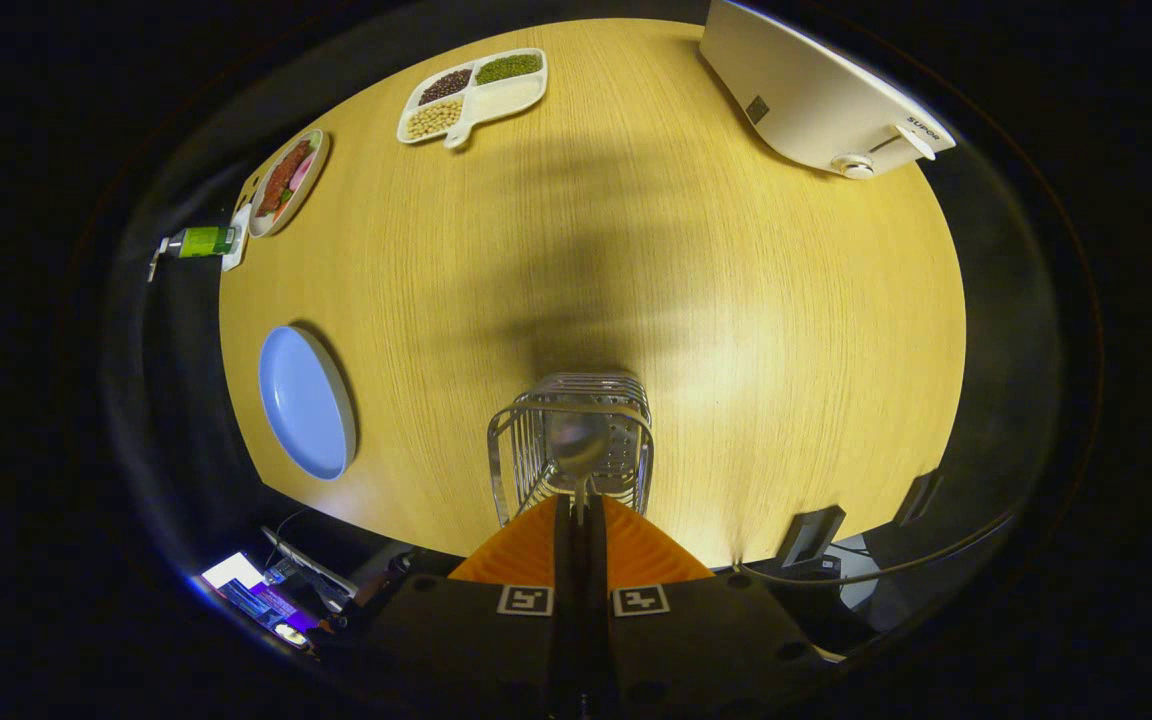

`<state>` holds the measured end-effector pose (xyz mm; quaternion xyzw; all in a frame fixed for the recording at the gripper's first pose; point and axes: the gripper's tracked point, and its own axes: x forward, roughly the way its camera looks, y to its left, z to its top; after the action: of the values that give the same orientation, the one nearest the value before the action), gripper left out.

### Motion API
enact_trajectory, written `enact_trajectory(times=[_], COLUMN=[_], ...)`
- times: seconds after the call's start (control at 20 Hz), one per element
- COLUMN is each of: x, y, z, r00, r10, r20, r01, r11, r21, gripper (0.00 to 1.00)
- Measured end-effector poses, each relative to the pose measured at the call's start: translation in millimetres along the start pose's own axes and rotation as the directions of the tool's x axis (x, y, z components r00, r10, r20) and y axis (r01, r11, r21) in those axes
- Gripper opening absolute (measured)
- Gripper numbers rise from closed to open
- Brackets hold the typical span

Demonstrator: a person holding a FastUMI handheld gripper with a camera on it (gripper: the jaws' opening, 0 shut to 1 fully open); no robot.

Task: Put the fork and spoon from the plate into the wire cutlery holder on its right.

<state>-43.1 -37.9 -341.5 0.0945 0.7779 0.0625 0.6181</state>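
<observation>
My gripper (580, 500) points down over the wooden table and is shut on the thin handle of a metal spoon (577, 440). The spoon's bowl hangs just ahead of the fingertips, inside the open top of the wire cutlery holder (536, 455), which stands directly below. The blue plate (302, 400) lies on the table to the left of the holder, near the table edge, with nothing on it. I cannot make out a fork; the holder's inside is partly hidden by the spoon and the fingers.
A white divided tray of beans (476, 92) and a small plate of food (286, 180) lie at the far side. A green bottle (198, 242) sits by the table edge. A white appliance (816, 95) stands far right. Bare tabletop (736, 300) surrounds the holder.
</observation>
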Motion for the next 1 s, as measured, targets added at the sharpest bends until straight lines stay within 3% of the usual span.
enact_trajectory(times=[0.55,0.75,0.95,1.0], x=[8,-6,-21,-26], y=[13,22,24,25], z=[8,17,24,26], r00=[0.999,0.988,0.955,0.942], r10=[0.037,0.101,0.145,0.152], r20=[0.023,0.120,0.259,0.300], r01=[-0.037,-0.103,-0.143,-0.147], r11=[0.999,0.995,0.989,0.988], r21=[0.007,0.003,-0.028,-0.038], gripper=[0.13,0.34,0.57,0.70])
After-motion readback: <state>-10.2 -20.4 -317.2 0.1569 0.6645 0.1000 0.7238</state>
